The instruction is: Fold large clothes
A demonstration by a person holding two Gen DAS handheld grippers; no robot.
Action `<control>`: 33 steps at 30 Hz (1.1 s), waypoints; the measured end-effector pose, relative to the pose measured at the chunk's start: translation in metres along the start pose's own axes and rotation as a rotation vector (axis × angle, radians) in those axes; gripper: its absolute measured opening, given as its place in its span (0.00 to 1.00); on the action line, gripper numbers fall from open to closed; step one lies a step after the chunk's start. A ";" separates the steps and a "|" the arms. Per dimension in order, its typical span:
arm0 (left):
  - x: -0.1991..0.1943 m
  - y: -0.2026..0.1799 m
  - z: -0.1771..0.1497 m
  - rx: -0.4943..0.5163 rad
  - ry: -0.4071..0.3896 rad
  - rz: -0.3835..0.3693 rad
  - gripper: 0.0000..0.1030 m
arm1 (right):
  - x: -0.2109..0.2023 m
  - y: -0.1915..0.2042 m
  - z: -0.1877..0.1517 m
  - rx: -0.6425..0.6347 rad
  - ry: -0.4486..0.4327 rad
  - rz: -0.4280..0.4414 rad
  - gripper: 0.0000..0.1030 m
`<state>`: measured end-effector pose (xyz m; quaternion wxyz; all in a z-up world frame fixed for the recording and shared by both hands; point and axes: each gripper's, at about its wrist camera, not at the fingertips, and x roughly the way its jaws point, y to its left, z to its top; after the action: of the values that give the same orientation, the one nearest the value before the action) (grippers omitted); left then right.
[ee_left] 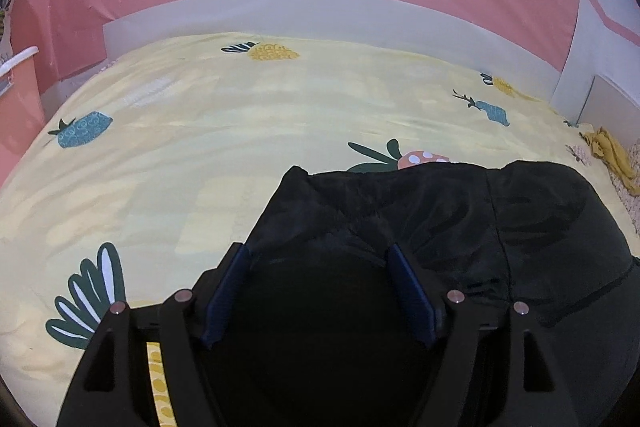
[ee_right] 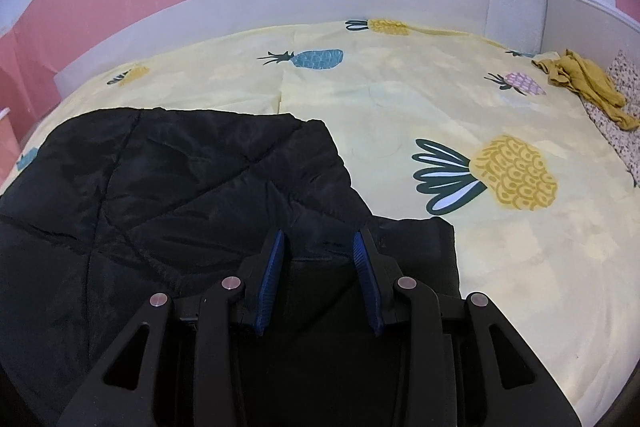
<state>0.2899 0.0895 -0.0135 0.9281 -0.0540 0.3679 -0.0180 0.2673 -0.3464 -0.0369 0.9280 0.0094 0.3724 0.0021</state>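
Observation:
A large black quilted garment (ee_left: 460, 219) lies spread on the yellow pineapple-print bed cover (ee_left: 200, 147). My left gripper (ee_left: 318, 251) is open, its blue pads just above the garment's near left part. In the right wrist view the garment (ee_right: 160, 187) fills the left and centre, one folded flap reaching right. My right gripper (ee_right: 320, 237) is open, its pads over the garment's near right edge. Neither gripper holds any cloth.
A crumpled mustard-yellow cloth (ee_right: 580, 83) lies at the bed's far right corner, also seen in the left wrist view (ee_left: 612, 155), beside a speckled fabric (ee_right: 620, 107). A white bed frame (ee_left: 320, 15) and pink wall stand behind. A pink cabinet (ee_left: 16, 115) stands at left.

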 end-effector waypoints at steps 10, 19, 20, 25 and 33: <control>-0.057 0.005 0.003 -0.001 -0.029 0.015 0.72 | -0.052 -0.001 0.010 -0.014 -0.001 -0.031 0.35; -0.111 0.011 -0.047 -0.035 -0.077 -0.027 0.71 | -0.107 0.000 -0.021 -0.009 -0.047 0.032 0.35; -0.109 0.011 -0.053 -0.028 -0.069 -0.017 0.71 | -0.107 -0.001 -0.028 -0.014 -0.037 0.021 0.35; -0.078 0.020 -0.072 -0.078 0.006 -0.013 0.69 | -0.079 -0.019 -0.052 0.027 0.047 0.024 0.35; -0.074 0.020 -0.074 -0.096 0.015 -0.006 0.69 | -0.064 -0.019 -0.053 0.040 0.068 0.021 0.35</control>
<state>0.1851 0.1080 -0.0189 0.9216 -0.0993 0.3751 -0.0037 0.1839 -0.3654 -0.0313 0.9143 0.0317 0.4038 0.0045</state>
